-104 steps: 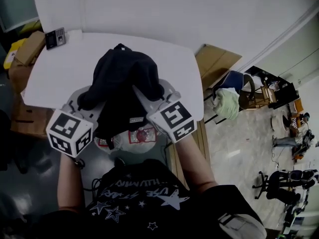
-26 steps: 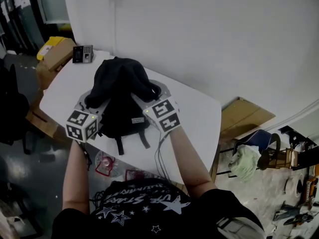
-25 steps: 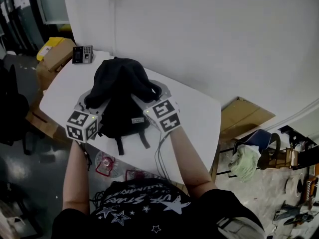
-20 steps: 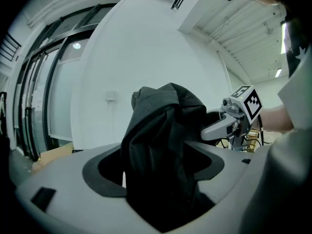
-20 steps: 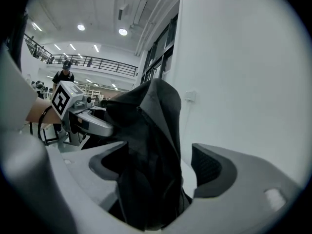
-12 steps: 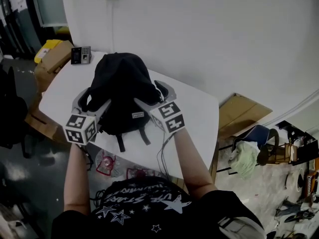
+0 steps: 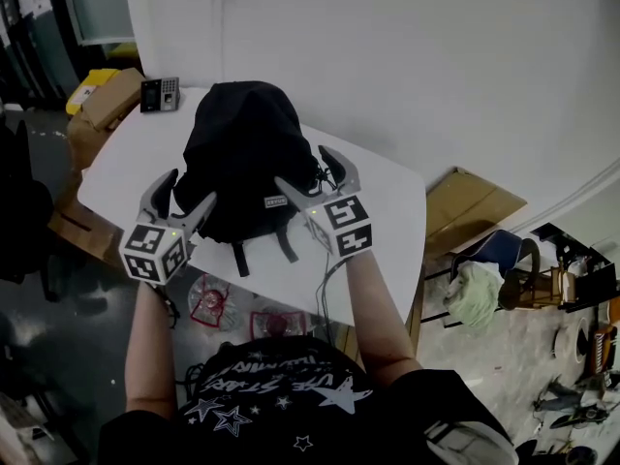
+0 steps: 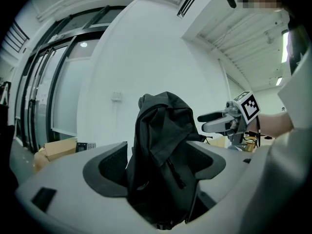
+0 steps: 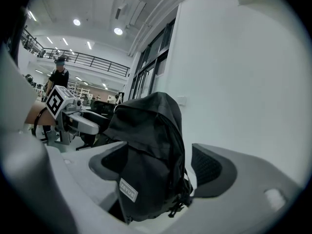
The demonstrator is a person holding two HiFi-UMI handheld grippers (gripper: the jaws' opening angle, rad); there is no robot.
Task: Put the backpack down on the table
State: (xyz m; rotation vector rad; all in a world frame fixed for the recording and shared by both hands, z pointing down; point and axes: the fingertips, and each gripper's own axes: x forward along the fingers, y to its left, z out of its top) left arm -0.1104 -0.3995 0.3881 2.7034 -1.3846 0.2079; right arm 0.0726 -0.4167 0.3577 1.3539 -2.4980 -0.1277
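Observation:
A black backpack [image 7: 242, 148] stands upright on the white table [image 7: 387, 211], its straps trailing toward the near edge. My left gripper [image 7: 187, 194] is open at its near left side, jaws spread and no pad pressing on it. At the near right side, my right gripper [image 7: 305, 170] is open too, one jaw either side of the bag's corner. In the left gripper view the backpack [image 8: 163, 150] rises just beyond the spread jaws of my left gripper [image 8: 161, 167], with the right gripper [image 8: 229, 121] behind. The right gripper view shows the backpack [image 9: 151, 150] ahead of my right gripper [image 9: 161, 172].
A small keypad device [image 7: 160, 93] lies at the table's far left corner. Cardboard boxes [image 7: 102, 105] stand left of the table, and flat cardboard [image 7: 480, 206] leans at the wall to the right. A chair with a green cloth [image 7: 475, 294] is at the right. Red-printed bags [image 7: 208, 303] lie on the floor below the near edge.
Both grippers have opened wide and drawn back toward the person, letting go of the backpack. The backpack now stands on the table by itself.

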